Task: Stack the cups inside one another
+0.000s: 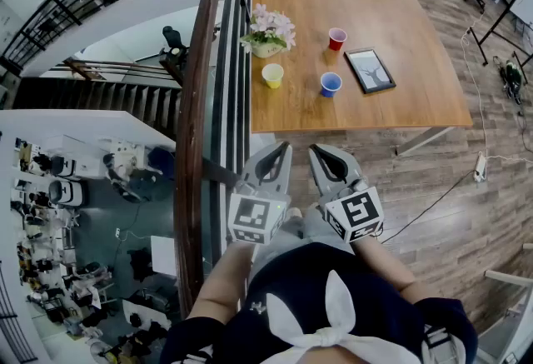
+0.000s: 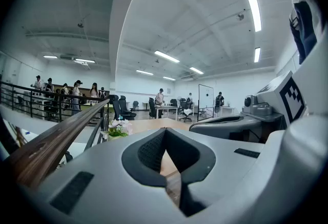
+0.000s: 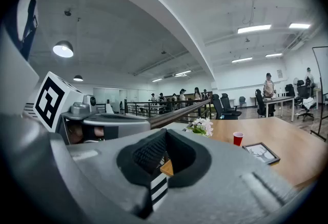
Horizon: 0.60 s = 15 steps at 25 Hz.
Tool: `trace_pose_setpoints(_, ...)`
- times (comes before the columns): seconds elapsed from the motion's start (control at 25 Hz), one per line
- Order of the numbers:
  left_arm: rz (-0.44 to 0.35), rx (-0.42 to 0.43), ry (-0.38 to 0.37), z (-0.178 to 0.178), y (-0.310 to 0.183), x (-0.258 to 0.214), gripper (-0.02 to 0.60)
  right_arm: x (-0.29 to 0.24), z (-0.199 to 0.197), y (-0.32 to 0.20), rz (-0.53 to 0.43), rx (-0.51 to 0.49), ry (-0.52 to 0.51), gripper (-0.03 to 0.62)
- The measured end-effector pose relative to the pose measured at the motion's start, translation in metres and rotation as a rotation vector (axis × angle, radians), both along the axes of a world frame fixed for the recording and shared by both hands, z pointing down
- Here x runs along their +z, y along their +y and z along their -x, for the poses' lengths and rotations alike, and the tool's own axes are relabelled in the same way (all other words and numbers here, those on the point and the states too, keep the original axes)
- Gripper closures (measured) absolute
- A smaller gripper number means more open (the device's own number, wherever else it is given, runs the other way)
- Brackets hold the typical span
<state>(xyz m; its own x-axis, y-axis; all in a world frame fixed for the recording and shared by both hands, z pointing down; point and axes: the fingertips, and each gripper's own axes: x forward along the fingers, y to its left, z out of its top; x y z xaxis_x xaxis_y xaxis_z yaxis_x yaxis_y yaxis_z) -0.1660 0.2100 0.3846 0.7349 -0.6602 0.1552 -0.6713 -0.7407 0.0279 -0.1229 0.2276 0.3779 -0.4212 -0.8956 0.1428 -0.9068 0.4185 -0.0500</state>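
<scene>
Three cups stand apart on the wooden table (image 1: 416,104): a yellow cup (image 1: 272,75) at the left, a blue cup (image 1: 331,84) in the middle and a red cup (image 1: 336,38) farther back. The red cup (image 3: 238,138) also shows in the right gripper view. My left gripper (image 1: 276,156) and right gripper (image 1: 323,156) are held side by side close to the person's body, short of the table's near edge. Both are shut with nothing between the jaws. The left gripper (image 2: 165,154) and the right gripper (image 3: 163,161) point roughly level toward the table.
A pot of pale flowers (image 1: 268,32) stands at the table's left edge behind the yellow cup. A dark picture frame (image 1: 371,70) lies to the right of the blue cup. A brown handrail with black bars (image 1: 208,104) runs along the left, with a drop to a lower floor beyond.
</scene>
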Motion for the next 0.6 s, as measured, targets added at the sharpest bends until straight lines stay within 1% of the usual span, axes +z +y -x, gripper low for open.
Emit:
trace_pose_setpoints(0.16, 0.010, 0.002, 0.002, -0.002, -0.006, 0.002, 0.565, 0.004, -0.002, -0.006, 0.003, 0.003, -0.007, 0.595)
trace_pose_setpoints(0.44, 0.025, 0.009, -0.012, -0.004, -0.024, 0.011, 0.565, 0.013, 0.001, -0.026, 0.022, -0.018, 0.008, 0.594)
trace_pose_setpoints(0.48, 0.027, 0.009, -0.015, -0.004, -0.029, 0.012, 0.565, 0.013, 0.001, -0.031, 0.025, -0.023, 0.010, 0.567)
trace_pose_setpoints(0.52, 0.029, 0.007, -0.018, -0.004, -0.034, 0.013, 0.564, 0.014, 0.001, -0.035, 0.027, -0.028, 0.012, 0.554)
trace_pose_setpoints(0.6, 0.032, 0.001, -0.022, -0.003, -0.044, 0.016, 0.564, 0.014, 0.001, -0.045, 0.030, -0.040, 0.016, 0.544)
